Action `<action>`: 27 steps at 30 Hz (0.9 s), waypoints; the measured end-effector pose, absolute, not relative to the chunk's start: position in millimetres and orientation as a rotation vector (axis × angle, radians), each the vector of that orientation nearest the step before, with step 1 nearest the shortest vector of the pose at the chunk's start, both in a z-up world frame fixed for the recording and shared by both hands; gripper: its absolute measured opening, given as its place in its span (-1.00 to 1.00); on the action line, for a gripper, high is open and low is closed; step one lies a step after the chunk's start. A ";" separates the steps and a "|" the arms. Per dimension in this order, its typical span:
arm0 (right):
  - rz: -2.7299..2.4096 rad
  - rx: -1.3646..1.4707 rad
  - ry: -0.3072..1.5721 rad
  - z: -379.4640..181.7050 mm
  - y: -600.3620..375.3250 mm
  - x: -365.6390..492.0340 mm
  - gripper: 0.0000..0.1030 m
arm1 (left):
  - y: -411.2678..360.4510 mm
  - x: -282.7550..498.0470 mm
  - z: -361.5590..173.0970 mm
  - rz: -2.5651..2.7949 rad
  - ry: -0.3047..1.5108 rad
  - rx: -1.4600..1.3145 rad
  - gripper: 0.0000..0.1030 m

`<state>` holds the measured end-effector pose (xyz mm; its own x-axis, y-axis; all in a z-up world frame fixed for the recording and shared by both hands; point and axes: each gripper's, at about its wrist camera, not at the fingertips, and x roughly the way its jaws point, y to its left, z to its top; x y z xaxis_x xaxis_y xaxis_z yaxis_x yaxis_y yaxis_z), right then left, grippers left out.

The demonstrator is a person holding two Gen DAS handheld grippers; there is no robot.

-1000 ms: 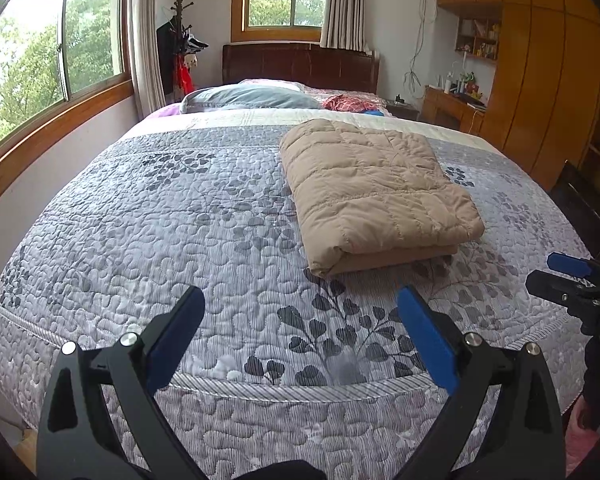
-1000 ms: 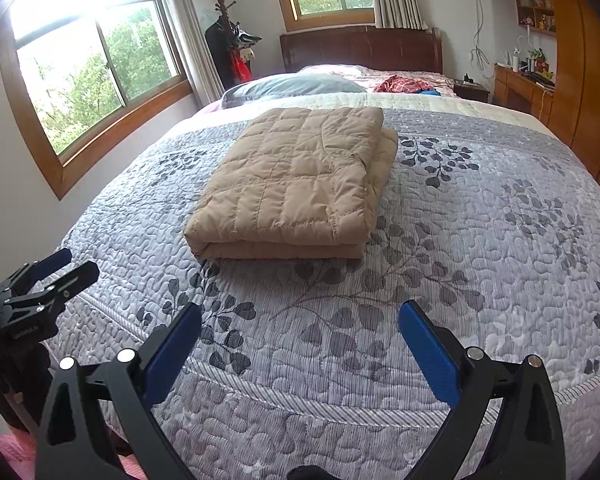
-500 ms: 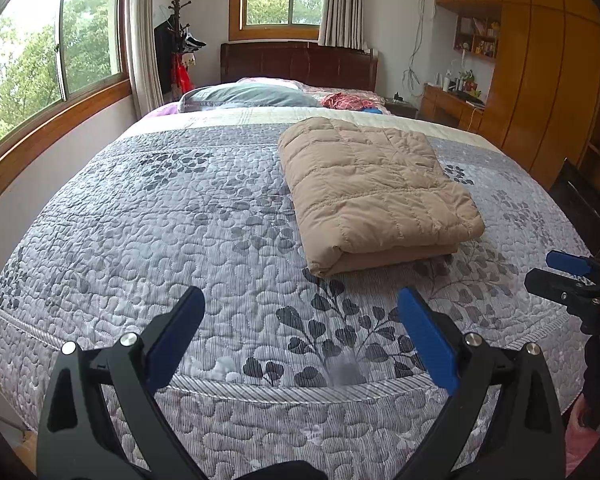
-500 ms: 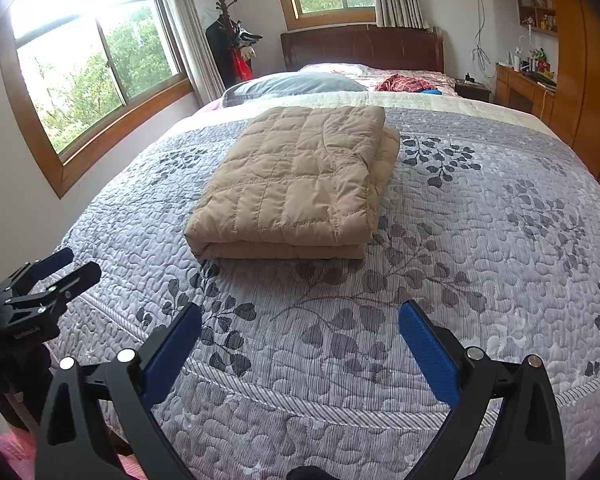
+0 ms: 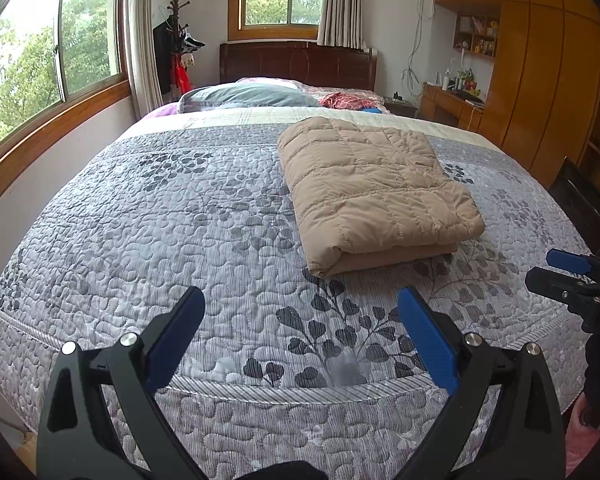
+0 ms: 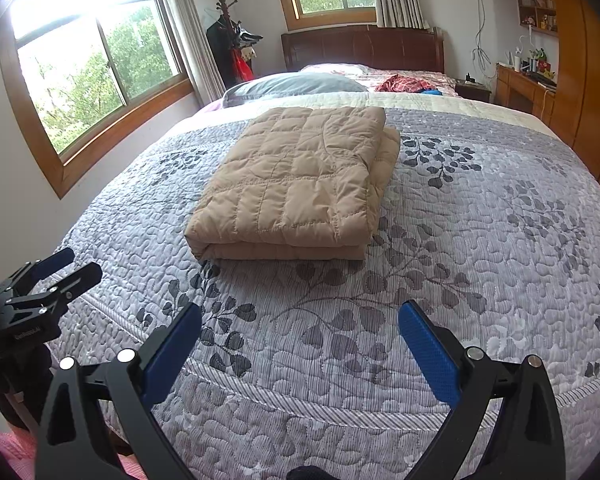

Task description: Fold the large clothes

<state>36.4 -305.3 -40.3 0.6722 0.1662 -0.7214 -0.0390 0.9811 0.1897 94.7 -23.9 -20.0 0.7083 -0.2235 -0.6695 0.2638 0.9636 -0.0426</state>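
A tan quilted garment (image 5: pixel 374 192) lies folded into a thick rectangle on the grey leaf-patterned bedspread (image 5: pixel 172 224); the right wrist view shows the same tan bundle (image 6: pixel 296 184) left of centre. My left gripper (image 5: pixel 300 330) is open and empty, held over the foot edge of the bed, well short of the bundle. My right gripper (image 6: pixel 300 340) is also open and empty, over the same edge further right. Each gripper shows at the other view's side: the right one (image 5: pixel 560 270) and the left one (image 6: pixel 66 268).
A grey pillow (image 5: pixel 248 96) and red cloth (image 5: pixel 350 101) lie by the dark headboard (image 5: pixel 296 64). Windows (image 5: pixel 56 64) and a coat stand (image 5: pixel 176 40) line the left wall. A wooden wardrobe (image 5: pixel 548 76) and desk (image 5: pixel 448 102) stand on the right.
Both views have shifted very slightly; the folded garment lies unmoved and both grippers stay open.
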 end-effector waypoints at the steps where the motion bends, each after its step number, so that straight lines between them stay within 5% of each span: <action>1: 0.117 0.162 0.827 -40.4 -305.3 36.8 0.92 | -23.9 94.5 -19.8 -0.271 0.736 0.058 0.87; 27: 0.125 0.158 0.837 -45.7 -307.9 40.8 0.92 | -20.5 101.3 -26.0 -0.281 0.752 0.058 0.87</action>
<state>40.8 -307.9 -45.7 0.6633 0.1719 -0.7283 -0.0476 0.9810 0.1882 101.3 -20.5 -26.0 0.6946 -0.2309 -0.6813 0.2723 0.9610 -0.0480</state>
